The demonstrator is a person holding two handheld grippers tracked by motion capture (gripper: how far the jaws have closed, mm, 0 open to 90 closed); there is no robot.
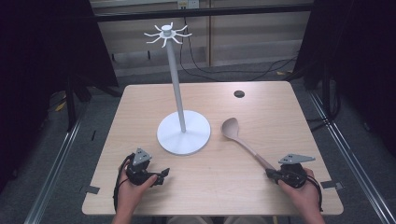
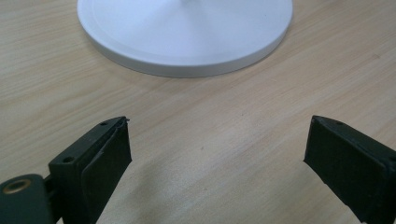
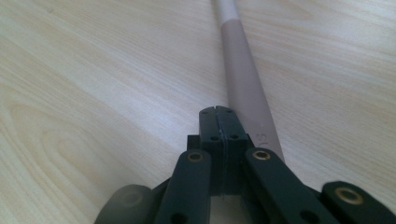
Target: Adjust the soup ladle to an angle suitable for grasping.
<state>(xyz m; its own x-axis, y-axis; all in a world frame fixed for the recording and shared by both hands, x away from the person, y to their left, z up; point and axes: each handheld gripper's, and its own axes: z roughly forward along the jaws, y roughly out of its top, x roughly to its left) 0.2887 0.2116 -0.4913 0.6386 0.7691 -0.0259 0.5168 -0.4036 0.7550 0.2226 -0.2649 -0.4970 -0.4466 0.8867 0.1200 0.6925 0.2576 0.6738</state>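
Observation:
A wooden spoon (image 1: 243, 140) lies on the table, bowl toward the white stand (image 1: 183, 133), handle running back to the right. My right gripper (image 1: 270, 172) rests at the handle's end; in the right gripper view its jaws (image 3: 218, 112) are shut pad to pad with nothing between them, and the spoon handle (image 3: 243, 70) runs along their right side. The stand is a round base with a tall pole (image 1: 175, 79) topped by curved hooks. My left gripper (image 1: 161, 175) sits low near the front left, open (image 2: 219, 140), with bare wood between its jaws and the stand's base (image 2: 187, 42) just ahead.
The wooden table (image 1: 224, 191) has a dark cable hole (image 1: 239, 94) near its far edge and bits of tape (image 1: 92, 190) at the front corners. Dark curtains and floor rails flank the table; cables lie on the floor behind.

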